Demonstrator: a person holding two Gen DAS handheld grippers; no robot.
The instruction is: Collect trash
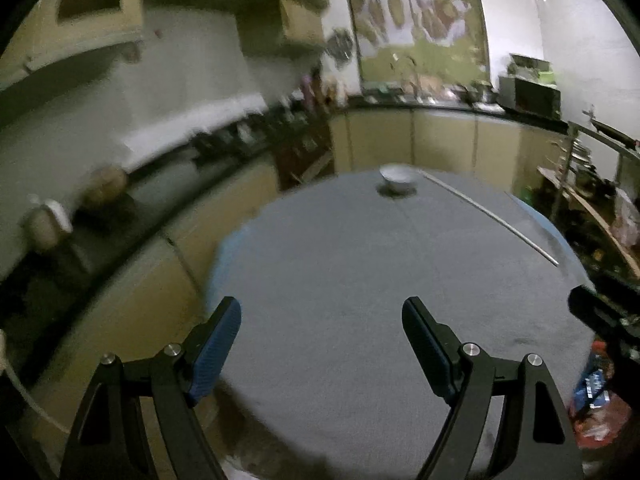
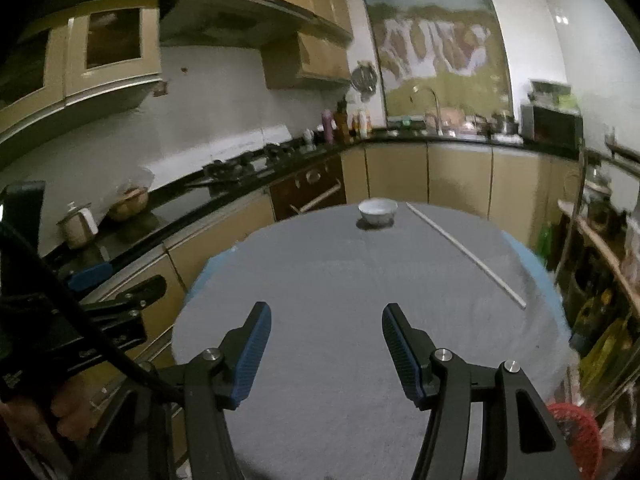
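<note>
A round table under a grey cloth point(image 1: 340, 280) fills both views. My left gripper point(image 1: 322, 308) hangs over its near part, open, with nothing between the blue pads. My right gripper point(image 2: 326, 310) is also open and empty above the cloth. At the far side stand a white bowl point(image 2: 377, 211) and a long thin white stick point(image 2: 466, 256). A red and blue printed wrapper point(image 1: 596, 388) shows at the lower right of the left wrist view, partly hidden by the right gripper's dark body point(image 1: 600, 312). I cannot tell whether it lies on the table.
A black counter point(image 2: 192, 196) with a hob, jars and bottles runs along the left and back, over tan cabinets. A cluttered rack point(image 2: 600, 248) stands right of the table. A red basket point(image 2: 576, 428) sits low at the right. A hand point(image 2: 60, 412) holds the left gripper.
</note>
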